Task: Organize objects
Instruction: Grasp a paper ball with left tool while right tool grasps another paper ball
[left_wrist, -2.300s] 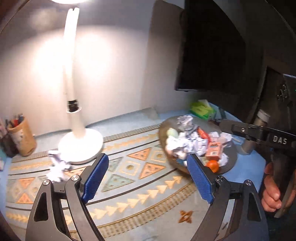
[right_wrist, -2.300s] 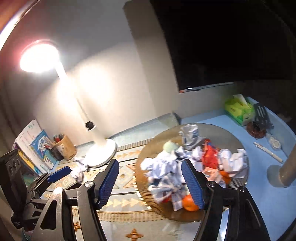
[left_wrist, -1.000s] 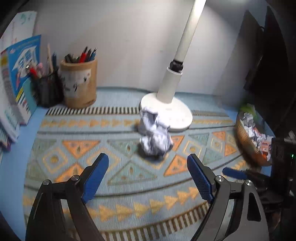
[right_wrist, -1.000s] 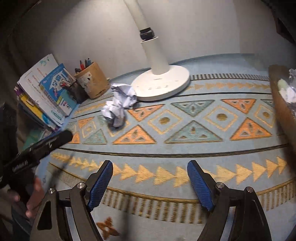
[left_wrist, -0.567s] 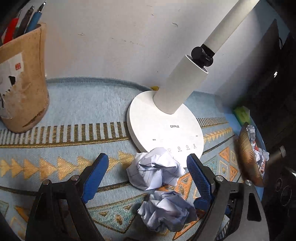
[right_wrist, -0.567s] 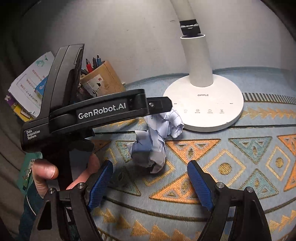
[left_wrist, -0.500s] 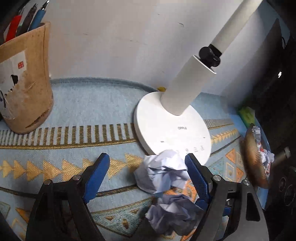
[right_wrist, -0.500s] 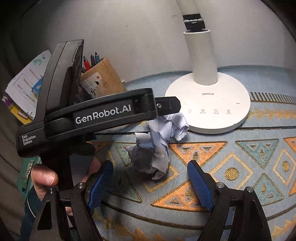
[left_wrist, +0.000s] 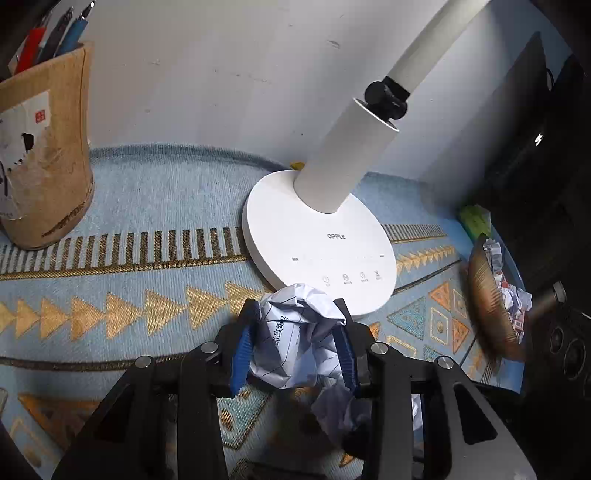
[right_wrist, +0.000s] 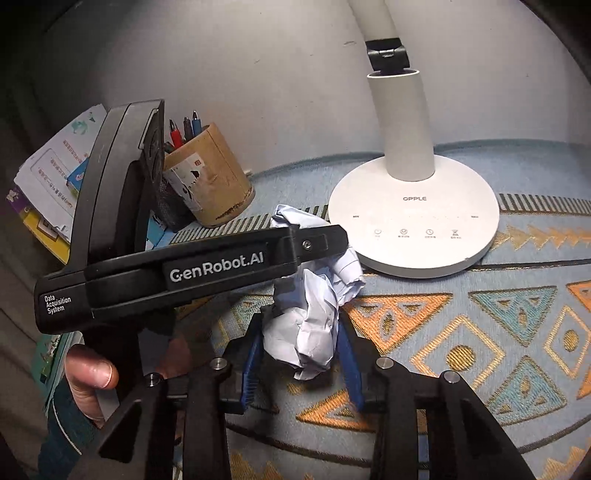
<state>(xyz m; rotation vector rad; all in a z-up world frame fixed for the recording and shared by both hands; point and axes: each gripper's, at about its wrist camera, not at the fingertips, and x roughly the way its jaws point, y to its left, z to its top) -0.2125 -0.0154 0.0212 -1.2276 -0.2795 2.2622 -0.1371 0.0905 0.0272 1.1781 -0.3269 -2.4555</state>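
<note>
Jaws of both grippers, left (left_wrist: 295, 347) and right (right_wrist: 301, 350), just closed, each pinching one crumpled paper ball (left_wrist: 295, 343).

A white lamp (left_wrist: 321, 236) stands on a patterned cloth (left_wrist: 147, 206) against a pale, perhaps scuffed, wall (left_wrist: 207, 74).

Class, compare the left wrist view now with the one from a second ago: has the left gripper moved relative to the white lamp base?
Yes. The left gripper has come in close to the lamp base, and its jaws have just been closing onto the crumpled paper ball.
</note>
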